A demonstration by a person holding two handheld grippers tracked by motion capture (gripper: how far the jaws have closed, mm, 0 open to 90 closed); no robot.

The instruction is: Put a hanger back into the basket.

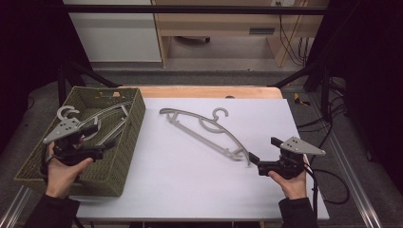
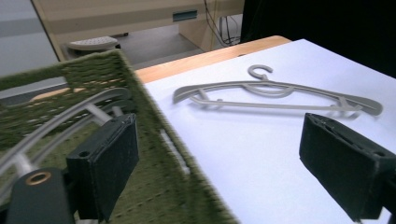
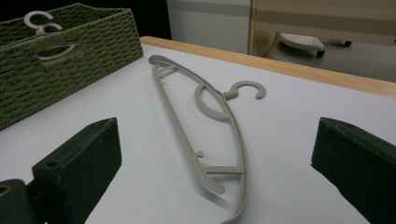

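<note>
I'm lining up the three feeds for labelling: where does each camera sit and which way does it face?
High view: above the person's side, looking forward and down on the table; both hands and forearms show.
Left gripper view: rides the left gripper, over the basket wall; its open jaws show.
Right gripper view: rides the right gripper, low; its open jaws show.
Shared: the grey hanger on the table.

From my station, the left gripper (image 2: 224, 168) has its jaws wide apart, nothing between them. Green woven basket (image 2: 154, 121) at 9 o'clock, apparently holding hangers; grey hanger (image 2: 280, 88) at 1 o'clock on the white table (image 2: 252, 154).
</note>
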